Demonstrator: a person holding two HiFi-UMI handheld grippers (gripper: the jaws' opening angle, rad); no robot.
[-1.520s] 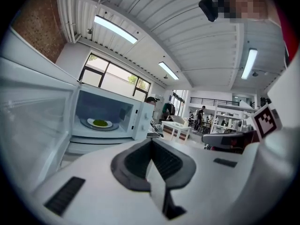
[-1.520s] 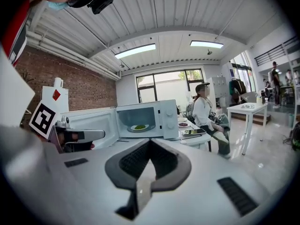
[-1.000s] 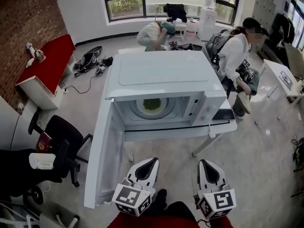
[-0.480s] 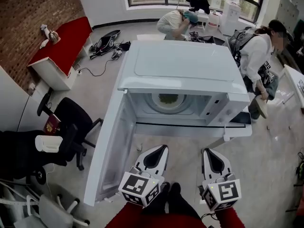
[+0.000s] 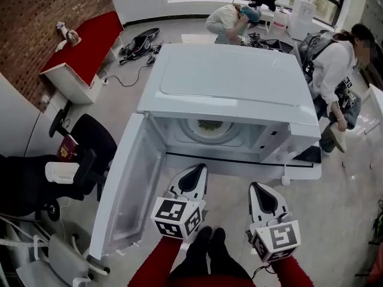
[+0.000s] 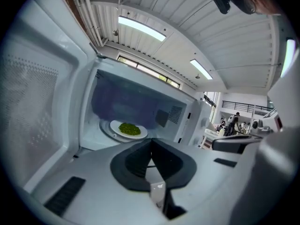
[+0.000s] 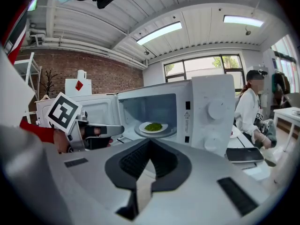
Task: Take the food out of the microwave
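Observation:
A white microwave (image 5: 233, 82) stands with its door (image 5: 128, 190) swung open to the left. Inside, on the turntable, a white plate of green food (image 5: 209, 125) shows in all three views: plate (image 6: 129, 129), plate (image 7: 153, 127). My left gripper (image 5: 197, 170) is shut and empty, its tip just in front of the open cavity, pointing at the plate (image 6: 151, 142). My right gripper (image 5: 258, 188) is shut and empty too, a little further back, in front of the control panel (image 7: 213, 118). The left gripper (image 7: 93, 130) shows at the left of the right gripper view.
The microwave sits on a white table (image 5: 302, 171) with a dark flat device (image 5: 308, 154) at its right. A black office chair (image 5: 90, 142) and a red-topped cabinet (image 5: 84, 49) stand at the left. Two people (image 5: 332, 70) are behind and to the right.
Both grippers have moved forward toward the microwave opening, and the head view has come closer over the microwave. Both stay shut and empty.

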